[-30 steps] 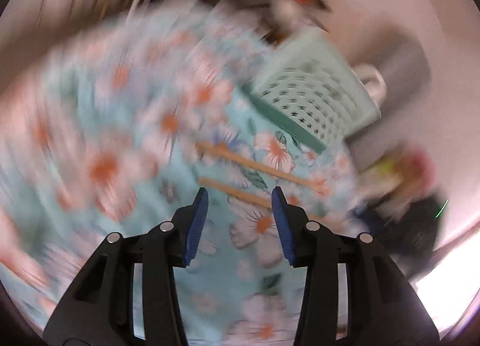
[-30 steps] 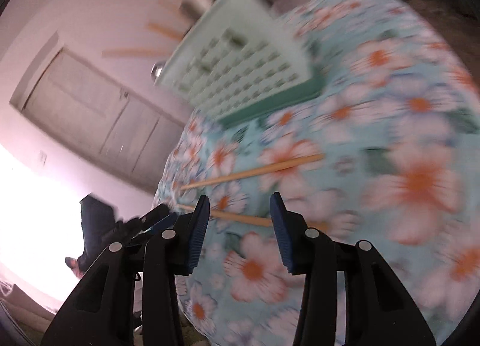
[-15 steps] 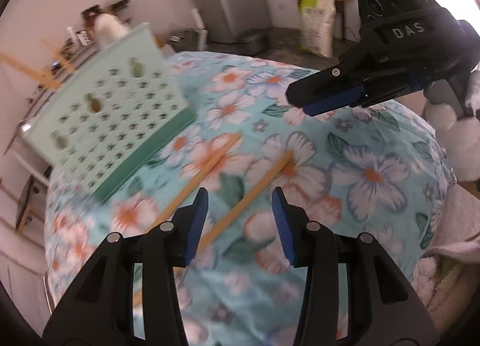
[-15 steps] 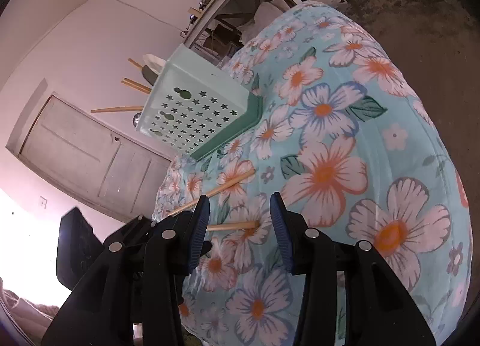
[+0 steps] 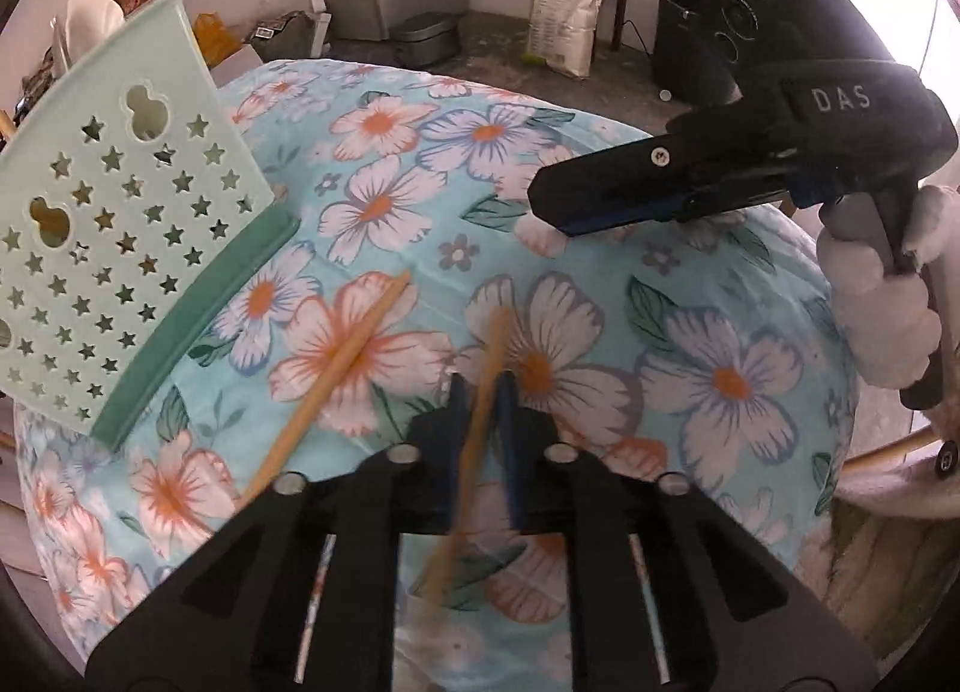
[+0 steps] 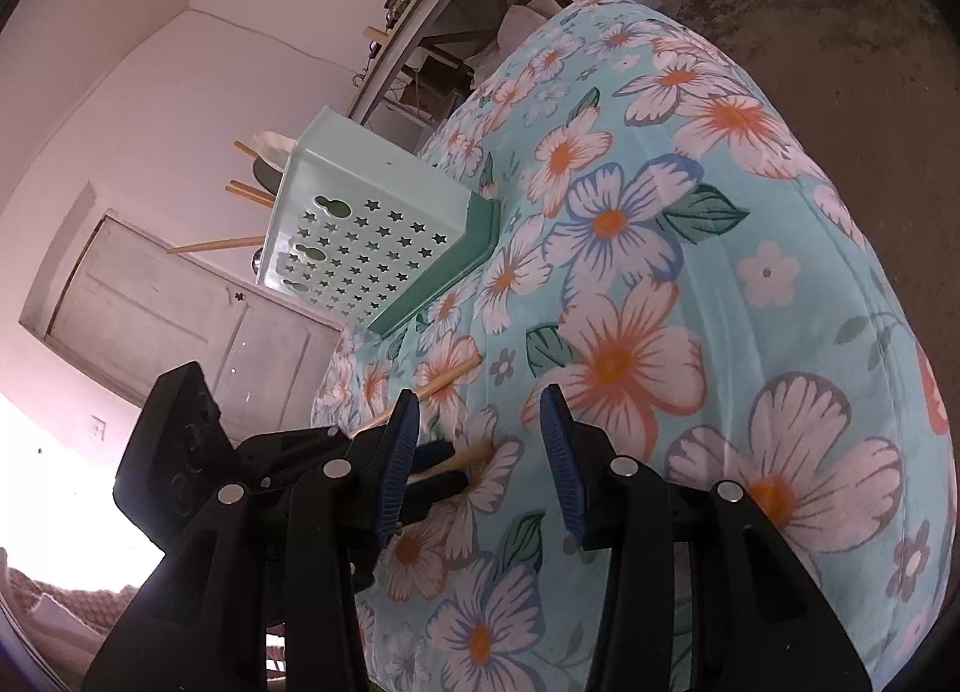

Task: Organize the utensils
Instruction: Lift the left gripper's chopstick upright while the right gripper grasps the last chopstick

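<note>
Clamped between the narrow blue pads of the left gripper is a wooden chopstick, gripped partway along its length. Its long axis runs straight ahead along the fingers, so one end juts forward over the floral tablecloth and the other trails back under the black gripper body (that rear part looks blurred).

Just to the left on the cloth lies a second chopstick, loose, nearly parallel to the held one and slanting away toward the upper right. Beyond it, at the left, stands a pale green utensil holder punched with star-shaped holes, set in a darker green tray; from the right wrist view, other chopsticks already stick out of its top.

Opposite, the right gripper hovers with its jaws partly apart and nothing between them, pointing at the forward end of the held stick. Judging by the layout, the loose chopstick sits nearer the left hand, and the holder is up and to the left of the held stick.
</note>
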`<state>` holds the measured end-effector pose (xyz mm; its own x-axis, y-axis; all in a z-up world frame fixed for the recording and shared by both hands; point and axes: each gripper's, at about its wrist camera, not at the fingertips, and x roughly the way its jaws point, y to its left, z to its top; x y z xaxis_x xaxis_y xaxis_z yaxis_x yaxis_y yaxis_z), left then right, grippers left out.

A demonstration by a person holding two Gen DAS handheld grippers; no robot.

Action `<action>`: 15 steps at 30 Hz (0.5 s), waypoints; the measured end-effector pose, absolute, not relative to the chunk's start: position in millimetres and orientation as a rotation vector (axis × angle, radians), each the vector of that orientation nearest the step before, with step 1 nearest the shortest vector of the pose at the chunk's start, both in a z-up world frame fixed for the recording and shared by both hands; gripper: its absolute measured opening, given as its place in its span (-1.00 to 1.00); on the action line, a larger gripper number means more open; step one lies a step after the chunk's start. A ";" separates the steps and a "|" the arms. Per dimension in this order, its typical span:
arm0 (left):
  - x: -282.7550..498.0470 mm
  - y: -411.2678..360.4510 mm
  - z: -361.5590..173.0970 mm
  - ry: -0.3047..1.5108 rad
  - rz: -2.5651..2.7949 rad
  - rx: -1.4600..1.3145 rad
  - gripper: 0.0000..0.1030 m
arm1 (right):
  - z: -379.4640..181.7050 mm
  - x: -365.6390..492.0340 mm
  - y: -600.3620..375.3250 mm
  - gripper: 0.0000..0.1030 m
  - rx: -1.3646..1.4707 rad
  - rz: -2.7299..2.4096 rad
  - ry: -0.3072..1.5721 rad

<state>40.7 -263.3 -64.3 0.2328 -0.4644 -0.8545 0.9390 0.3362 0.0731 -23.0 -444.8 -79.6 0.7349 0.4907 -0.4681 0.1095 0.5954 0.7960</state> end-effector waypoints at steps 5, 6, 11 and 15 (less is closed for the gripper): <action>46.2 -247.6 -46.8 0.875 -1.019 0.600 -0.89 | -75.7 -25.1 -442.4 -0.19 0.918 0.235 0.735; 47.2 -239.5 -40.9 0.884 -1.000 0.567 -0.89 | -73.7 -25.5 -441.5 -0.19 0.914 0.233 0.734; 68.0 -186.3 -9.2 0.946 -0.923 0.260 -0.89 | -60.4 -25.3 -434.4 -0.19 0.867 0.222 0.737; 82.3 -135.6 5.8 0.919 -0.866 -0.033 -0.89 | -45.4 -19.7 -417.3 -0.19 0.786 0.234 0.750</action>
